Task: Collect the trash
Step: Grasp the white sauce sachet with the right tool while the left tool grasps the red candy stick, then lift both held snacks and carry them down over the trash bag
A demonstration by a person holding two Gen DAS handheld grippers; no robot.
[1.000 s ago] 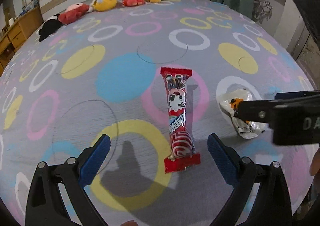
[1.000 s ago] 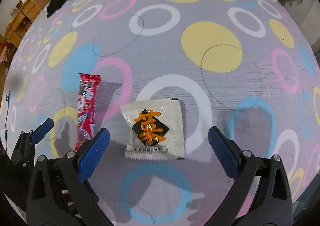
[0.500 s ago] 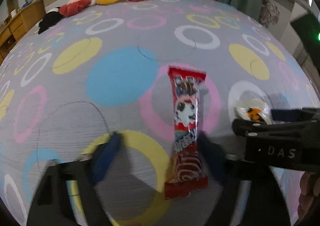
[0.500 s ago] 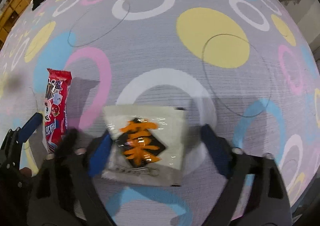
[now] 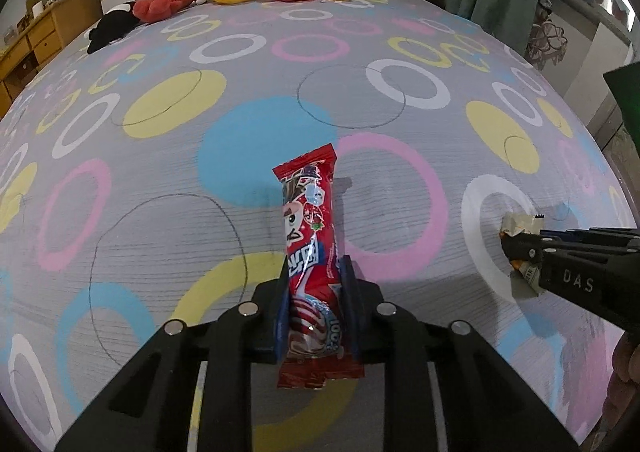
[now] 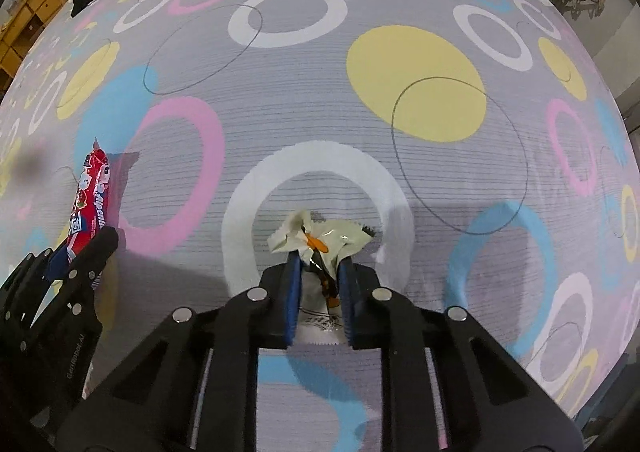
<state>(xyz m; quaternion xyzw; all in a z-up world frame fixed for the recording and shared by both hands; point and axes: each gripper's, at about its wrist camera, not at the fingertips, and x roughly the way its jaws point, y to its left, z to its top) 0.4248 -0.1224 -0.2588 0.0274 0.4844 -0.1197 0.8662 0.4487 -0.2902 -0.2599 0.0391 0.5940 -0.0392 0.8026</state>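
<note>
Both pickups made — my left tongs [image 5: 316, 316] clamped the red candy wrapper [image 5: 310, 252], my right tongs [image 6: 320, 292] the crumpled sachet [image 6: 320, 242]; binning remained.

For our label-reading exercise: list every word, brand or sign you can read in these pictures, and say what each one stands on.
"DAS": on the right gripper body, left wrist view.
"Alpenli...": partly readable on the red candy wrapper.
Small print on the left gripper body: too blurred.
Orange character on the white sachet: crumpled, unreadable.
</note>
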